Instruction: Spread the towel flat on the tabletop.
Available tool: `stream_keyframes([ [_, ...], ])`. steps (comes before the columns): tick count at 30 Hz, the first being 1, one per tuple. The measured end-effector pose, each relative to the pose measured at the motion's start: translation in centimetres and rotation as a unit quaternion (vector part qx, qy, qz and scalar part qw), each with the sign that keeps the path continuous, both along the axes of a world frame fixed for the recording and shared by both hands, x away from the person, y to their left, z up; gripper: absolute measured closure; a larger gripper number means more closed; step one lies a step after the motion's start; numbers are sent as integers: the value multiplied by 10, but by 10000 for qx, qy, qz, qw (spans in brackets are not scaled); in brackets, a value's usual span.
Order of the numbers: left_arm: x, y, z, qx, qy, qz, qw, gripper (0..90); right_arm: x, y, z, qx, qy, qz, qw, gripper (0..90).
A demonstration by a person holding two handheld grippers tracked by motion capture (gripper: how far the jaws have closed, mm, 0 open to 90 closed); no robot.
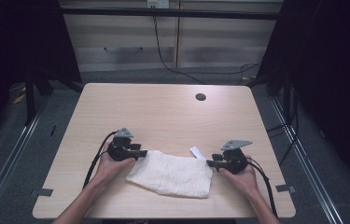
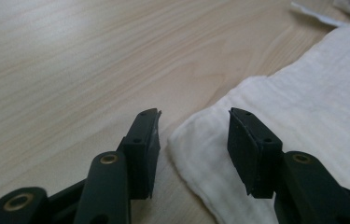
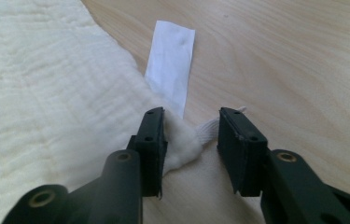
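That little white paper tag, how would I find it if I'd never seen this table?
Start at the wooden table and find the white cloth lying near its front edge. Go to the cloth's far right corner, by the right gripper. The tag sticks out there: a small, smooth, flat strip, unlike the crinkly cloth.

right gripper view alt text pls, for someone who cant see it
The right hand-held gripper sits open at a corner of a white cloth on a light wooden table, the corner and a small loop of white cord lying between its two black jaws. A white label sticks out from the cloth's edge just beyond the jaws, flat on the table.
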State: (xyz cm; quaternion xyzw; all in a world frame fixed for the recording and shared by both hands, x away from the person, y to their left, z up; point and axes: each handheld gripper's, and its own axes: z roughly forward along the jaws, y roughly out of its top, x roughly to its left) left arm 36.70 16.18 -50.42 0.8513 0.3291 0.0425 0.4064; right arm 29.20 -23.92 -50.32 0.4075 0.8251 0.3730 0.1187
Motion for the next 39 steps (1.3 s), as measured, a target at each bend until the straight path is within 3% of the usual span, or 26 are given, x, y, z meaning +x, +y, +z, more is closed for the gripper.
stream_keyframes([
  [4,-2,4,-2,-47,-69,-70,9999,566,-2,3,0,-17,-17,90,10000,759],
  [6,-4,4,-2,-31,-155,-122,9998,629,-1,3,-1,60,18,130,9999,823],
  [10,-7,2,-3,137,-350,-187,9991,784,0,2,-2,236,130,132,9996,850],
  [12,-8,2,-3,100,-328,-177,9993,861,1,0,-1,369,184,81,9991,853],
  [14,-8,3,-3,70,-315,-131,9994,877,1,-2,-1,425,146,91,9990,854],
  [19,-5,11,1,-300,-211,-22,9993,882,0,-3,2,467,137,60,9988,854],
  [25,-3,23,13,-815,-131,135,9965,882,2,-7,10,643,17,29,9979,857],
  [26,-3,23,13,-815,-131,135,9965,882,2,-7,10,643,17,29,9979,857],
  [27,-4,25,18,-931,-179,165,9954,882,4,-13,18,880,-93,-58,9961,859],
  [34,-4,30,35,-1193,-322,188,9922,882,9,-16,40,985,-381,-97,9944,862],
  [36,-4,34,49,-1375,-524,167,9890,882,13,-15,52,1006,-501,-82,9936,862],
  [38,-4,35,52,-1391,-555,179,9886,882,14,-14,56,1013,-531,-80,9934,862],
  [39,-3,37,59,-1436,-630,188,9875,882,18,-12,69,973,-655,-47,9931,862],
])
